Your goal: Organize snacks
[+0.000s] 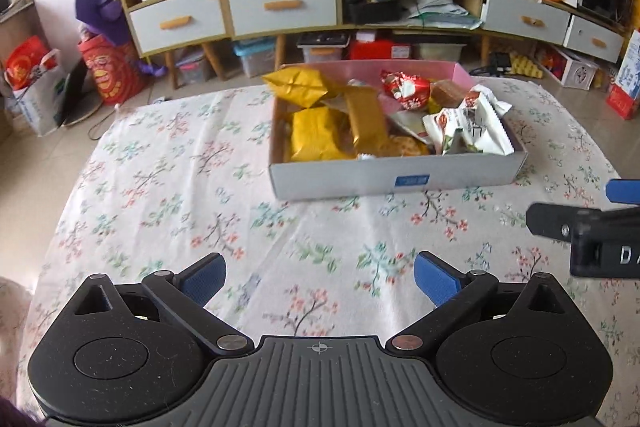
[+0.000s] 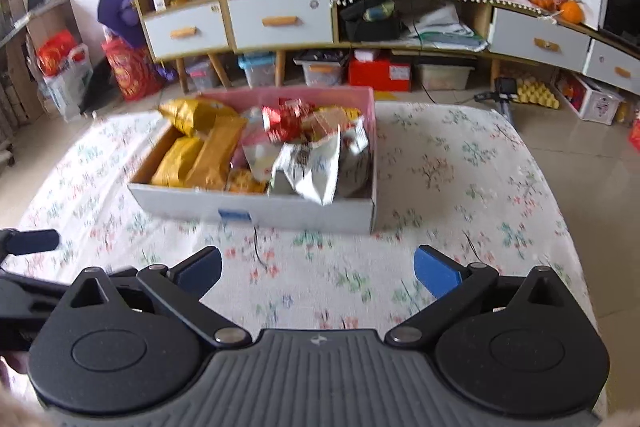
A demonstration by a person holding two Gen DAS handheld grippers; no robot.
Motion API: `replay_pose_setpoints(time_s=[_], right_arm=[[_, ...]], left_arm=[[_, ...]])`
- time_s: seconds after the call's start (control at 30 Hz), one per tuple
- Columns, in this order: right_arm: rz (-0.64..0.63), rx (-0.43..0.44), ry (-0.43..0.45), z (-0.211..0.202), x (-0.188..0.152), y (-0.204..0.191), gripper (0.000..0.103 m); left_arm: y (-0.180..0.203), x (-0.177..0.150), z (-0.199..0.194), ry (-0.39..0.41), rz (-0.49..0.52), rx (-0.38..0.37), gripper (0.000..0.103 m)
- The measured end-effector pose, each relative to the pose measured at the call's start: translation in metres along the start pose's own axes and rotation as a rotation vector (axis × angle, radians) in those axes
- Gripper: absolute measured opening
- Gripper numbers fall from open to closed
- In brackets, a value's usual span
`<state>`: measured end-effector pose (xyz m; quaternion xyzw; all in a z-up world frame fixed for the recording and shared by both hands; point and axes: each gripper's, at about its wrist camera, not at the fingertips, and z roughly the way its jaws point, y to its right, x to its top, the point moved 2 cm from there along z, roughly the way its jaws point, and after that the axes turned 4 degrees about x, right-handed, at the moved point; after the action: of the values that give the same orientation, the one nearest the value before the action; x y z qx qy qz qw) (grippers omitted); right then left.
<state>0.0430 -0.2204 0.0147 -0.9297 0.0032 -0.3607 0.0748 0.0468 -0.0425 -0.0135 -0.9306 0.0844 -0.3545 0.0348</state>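
Observation:
A shallow white cardboard box [image 1: 392, 181] with a pink inside stands on the floral tablecloth, filled with snacks: gold packets [image 1: 316, 135], white packets [image 1: 468, 127] and a red packet [image 1: 404, 89]. The box also shows in the right wrist view [image 2: 256, 209], with gold packets [image 2: 200, 155] at left and white packets [image 2: 316, 163] at right. My left gripper [image 1: 320, 281] is open and empty, above the cloth in front of the box. My right gripper [image 2: 318, 273] is open and empty, also short of the box; it shows at the right edge of the left wrist view [image 1: 588, 227].
The floral tablecloth [image 1: 180, 187] covers the table, whose far edge lies just behind the box. Beyond it stands a wooden cabinet with white drawers [image 1: 280, 7], storage bins and bags on the floor [image 1: 108, 71]. The left gripper shows at the left edge of the right wrist view [image 2: 28, 243].

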Motion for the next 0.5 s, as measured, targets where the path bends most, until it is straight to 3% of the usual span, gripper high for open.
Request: replay_pose_setpoints(time_s=[0.5], right_arm=[[0.008,-0.051,-0.078,0.003,-0.007,0.001,0.103]], left_arm=[[-0.014,-0.005,-0.003,-0.049,-0.061,0.029,0.101]])
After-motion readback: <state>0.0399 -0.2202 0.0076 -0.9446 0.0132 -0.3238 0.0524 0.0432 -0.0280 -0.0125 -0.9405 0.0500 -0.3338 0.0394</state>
